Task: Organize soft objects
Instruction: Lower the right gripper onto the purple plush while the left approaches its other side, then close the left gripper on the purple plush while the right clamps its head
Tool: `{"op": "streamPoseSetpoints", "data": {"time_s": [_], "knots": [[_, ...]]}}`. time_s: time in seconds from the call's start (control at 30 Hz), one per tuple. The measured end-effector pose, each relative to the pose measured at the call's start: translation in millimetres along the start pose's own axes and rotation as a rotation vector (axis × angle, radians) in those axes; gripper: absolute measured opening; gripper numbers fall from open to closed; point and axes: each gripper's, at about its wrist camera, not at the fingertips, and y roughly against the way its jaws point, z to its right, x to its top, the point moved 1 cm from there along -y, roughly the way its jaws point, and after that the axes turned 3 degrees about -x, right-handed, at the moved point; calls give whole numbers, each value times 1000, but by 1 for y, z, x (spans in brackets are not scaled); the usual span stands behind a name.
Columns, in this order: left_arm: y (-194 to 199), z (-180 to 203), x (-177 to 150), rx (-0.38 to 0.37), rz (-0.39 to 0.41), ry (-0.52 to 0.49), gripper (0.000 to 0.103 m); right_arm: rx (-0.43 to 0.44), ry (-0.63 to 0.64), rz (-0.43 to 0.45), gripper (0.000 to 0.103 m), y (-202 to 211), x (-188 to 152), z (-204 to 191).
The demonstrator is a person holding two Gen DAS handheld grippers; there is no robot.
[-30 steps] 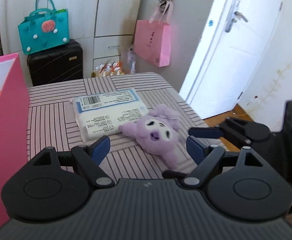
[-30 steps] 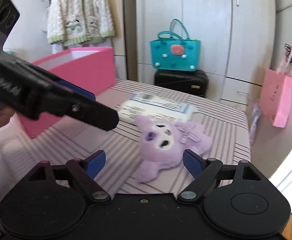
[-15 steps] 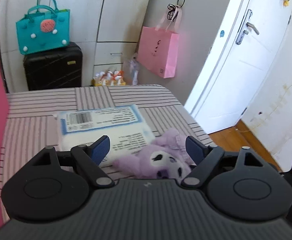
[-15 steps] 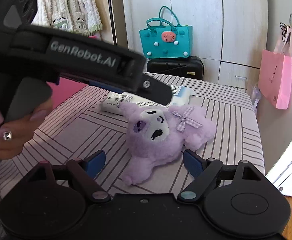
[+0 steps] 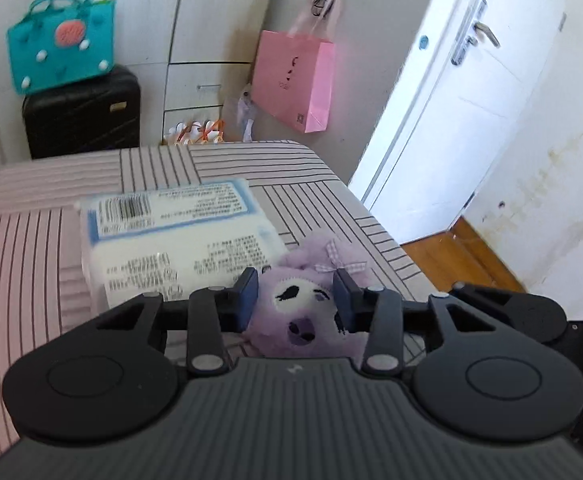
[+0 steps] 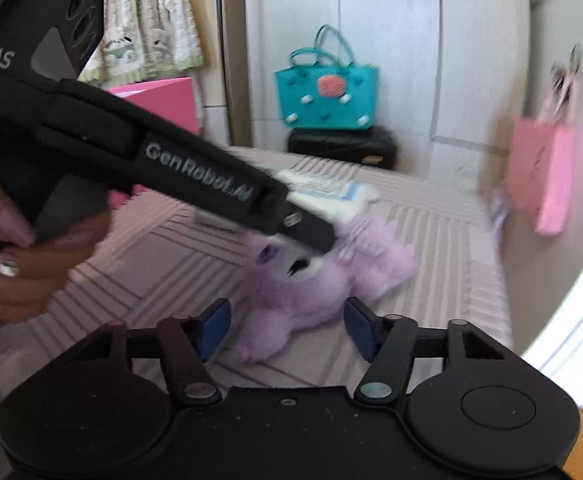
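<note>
Both tools close in on the purple plush toy

The fluffy purple plush toy with a white face and checked bow lies on the pink striped tabletop, its head between the closing jaws of the left tool, whose pads seem to touch it. The right tool, also closing, straddles its lower body without touching. A white plastic-wrapped tissue pack lies just beyond.

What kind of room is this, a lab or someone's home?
Most likely a home bedroom: a wardrobe with a black suitcase before it, a cardigan hanging up, and a striped bed-like surface holding a purple plush toy.
</note>
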Motion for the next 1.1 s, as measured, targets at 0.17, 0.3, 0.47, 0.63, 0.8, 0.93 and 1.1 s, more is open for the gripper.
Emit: {"op": "streamPoseSetpoints", "data": {"time_s": [0.17,0.3,0.47,0.63,0.8,0.93,1.1], "knots": [[14,-6,-7,-62,-34,95,20,-53,48,21,68,13,-5,-4],[12,-6,-6,-56,-69,104,20,-26,-6,-11,71,13,-7,2],[5,-12,-9,-87,-83,155,33,-17,-126,-16,73,8,-14,8],[1,-17,-20,-117,-106,217,56,-39,-216,5,69,7,-17,11],[5,-9,-26,-157,-69,188,31,-113,-195,6,60,3,-16,4],[13,3,-29,-139,-43,117,28,-117,-204,19,58,8,-19,4],[33,12,-31,-109,-33,67,28,-96,-177,10,58,20,-15,-5]]}}
